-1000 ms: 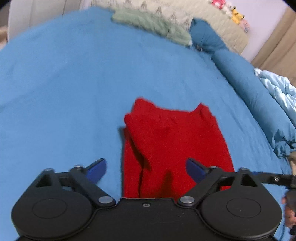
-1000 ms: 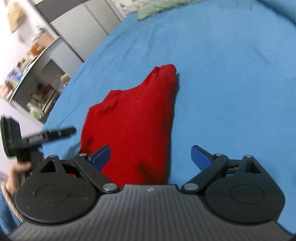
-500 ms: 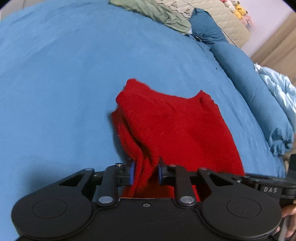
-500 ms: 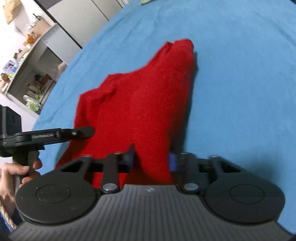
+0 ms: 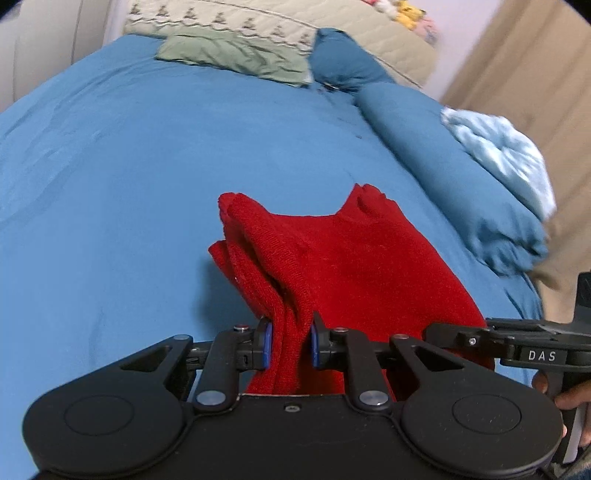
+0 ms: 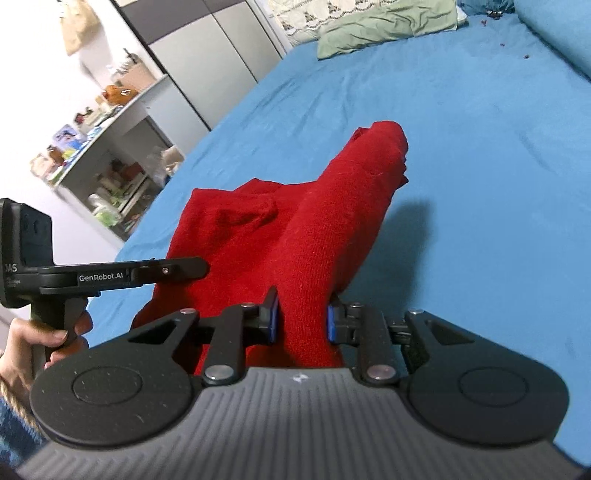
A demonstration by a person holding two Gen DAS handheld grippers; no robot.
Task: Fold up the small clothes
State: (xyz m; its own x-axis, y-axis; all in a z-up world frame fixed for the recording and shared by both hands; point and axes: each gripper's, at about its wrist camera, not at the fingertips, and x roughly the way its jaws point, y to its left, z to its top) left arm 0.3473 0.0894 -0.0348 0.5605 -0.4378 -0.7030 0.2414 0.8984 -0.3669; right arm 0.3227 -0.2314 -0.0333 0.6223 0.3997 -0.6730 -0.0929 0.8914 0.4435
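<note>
A small red knit garment (image 5: 343,266) lies on the blue bed sheet (image 5: 129,177), its near edge raised off the sheet. My left gripper (image 5: 289,345) is shut on the garment's near left corner, bunched between the blue pads. My right gripper (image 6: 302,319) is shut on the near right corner of the same garment (image 6: 295,221). The far end of the garment rests on the sheet (image 6: 480,147). Each gripper shows in the other's view, at the side.
A green pillow (image 5: 236,55) and a quilted beige headboard cover (image 5: 332,26) lie at the far end of the bed. A rolled blue duvet (image 5: 443,158) with a pale blue cloth (image 5: 498,147) runs along the right. Shelves (image 6: 103,158) and cupboards stand beyond the left side.
Both grippers went from open to shut on the garment's near corners. They have since lifted the near edge, and the views now tilt up toward the head of the bed.
</note>
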